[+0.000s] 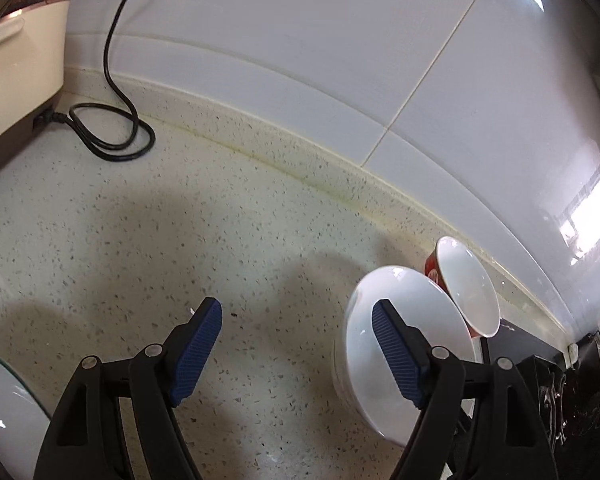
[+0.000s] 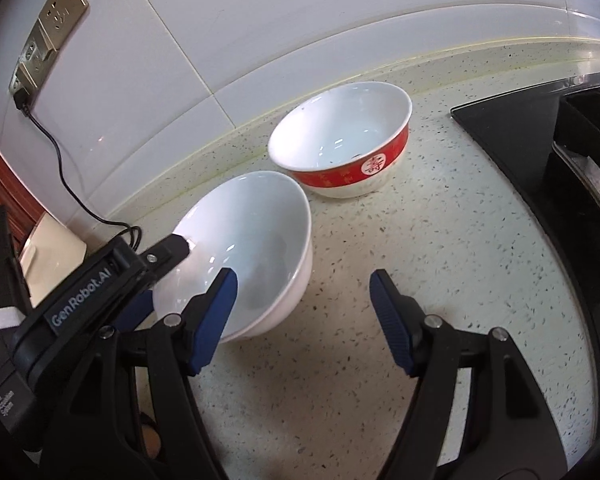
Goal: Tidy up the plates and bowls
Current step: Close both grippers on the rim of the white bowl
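A plain white bowl [image 2: 256, 236] stands on the speckled counter, with a red-banded bowl [image 2: 348, 140] right behind it by the wall. In the left wrist view the white bowl [image 1: 416, 320] and the red-banded bowl [image 1: 468, 284] sit at the right. My left gripper [image 1: 296, 320] is open; its right finger is over the white bowl's inside and its left finger is outside the rim. It also shows in the right wrist view [image 2: 112, 276] at the bowl's left rim. My right gripper [image 2: 304, 280] is open and empty, its left finger at the white bowl's near side.
A cream appliance [image 1: 16, 72] with a black cord [image 1: 112, 136] stands at the back left. A white plate edge [image 1: 4, 408] lies at the lower left. A black stove [image 2: 560, 152] is on the right. A wall socket [image 2: 52, 28] is on the tiled wall.
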The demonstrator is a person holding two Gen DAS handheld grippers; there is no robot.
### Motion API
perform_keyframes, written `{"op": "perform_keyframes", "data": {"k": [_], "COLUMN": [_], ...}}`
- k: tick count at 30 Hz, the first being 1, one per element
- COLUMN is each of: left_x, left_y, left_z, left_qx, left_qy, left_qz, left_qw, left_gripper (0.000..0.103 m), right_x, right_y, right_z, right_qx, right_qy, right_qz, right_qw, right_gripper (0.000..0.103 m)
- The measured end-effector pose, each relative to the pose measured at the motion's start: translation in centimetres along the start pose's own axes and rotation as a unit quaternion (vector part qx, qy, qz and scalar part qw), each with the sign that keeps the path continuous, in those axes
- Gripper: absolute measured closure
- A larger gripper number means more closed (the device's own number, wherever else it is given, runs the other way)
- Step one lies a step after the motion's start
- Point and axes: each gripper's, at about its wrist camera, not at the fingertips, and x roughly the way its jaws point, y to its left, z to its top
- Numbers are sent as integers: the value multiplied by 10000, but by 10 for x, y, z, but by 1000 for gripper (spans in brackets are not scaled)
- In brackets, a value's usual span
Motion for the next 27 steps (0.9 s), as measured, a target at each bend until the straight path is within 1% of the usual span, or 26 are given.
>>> {"op": "perform_keyframes", "data": {"k": [1, 2, 3, 4, 5, 7, 8, 9, 10, 12, 13, 15, 16, 17, 20, 22, 27], "left_x": [1, 2, 4, 6, 7, 10, 11, 12, 13, 16, 18, 20, 19, 18, 12, 9, 12], "left_y": [-1, 0, 0, 0, -1, -5, -7, -8, -9, -14, -15, -18, -18, -18, -13, -11, -5], "left_z": [-2, -2, -3, -4, -6, -9, -10, -11, -13, -17, -19, -23, -24, -24, -23, -21, -19], "left_qx": [7, 7, -2, -14, 6, 139, 185, 199, 213, 313, 336, 356, 379, 394, 294, 291, 121], "left_qy": [77, 137, 236, 305, 370, 482, 543, 590, 632, 787, 852, 949, 907, 883, 782, 681, 772], "left_qz": [-60, -115, -216, -281, -332, -363, -395, -419, -432, -493, -522, -414, -363, -223, -6, 136, 36], "left_qw": [10000, 9998, 9995, 9991, 9988, 9981, 9976, 9972, 9968, 9952, 9944, 9940, 9945, 9951, 9965, 9972, 9969], "left_gripper": [25, 25, 25, 26, 28, 48, 50, 54, 59, 65, 65, 66, 66, 66, 66, 65, 64], "right_x": [-1, -3, -5, -4, -6, -6, -8, -9, -11, -13, -14, -12, -11, -10, -3, -1, 1], "right_y": [0, 0, -1, -3, -4, -8, -12, -14, -18, -20, -19, -15, -14, -15, -20, -22, -20], "right_z": [0, -1, -1, 1, 1, 3, 4, 4, 6, 6, 7, 6, 6, 6, 4, 3, 2], "right_qx": [-11, -20, -29, -28, -43, -29, 24, 79, 137, 200, 194, 159, 178, 201, 390, 456, 321], "right_qy": [10, 25, 42, 54, 92, 143, 146, 139, 138, 107, 90, 103, 93, 130, 265, 377, 402], "right_qz": [10, 25, 2, -44, -163, -329, -382, -379, -333, -249, -212, -173, -190, -215, -160, -73, -137], "right_qw": [10000, 10000, 10000, 10000, 9998, 9994, 9992, 9992, 9993, 9994, 9995, 9997, 9996, 9995, 9988, 9982, 9986], "right_gripper": [39, 46, 50, 57, 61, 65, 65, 65, 65, 65, 64, 57, 53, 49, 40, 38, 37]}}
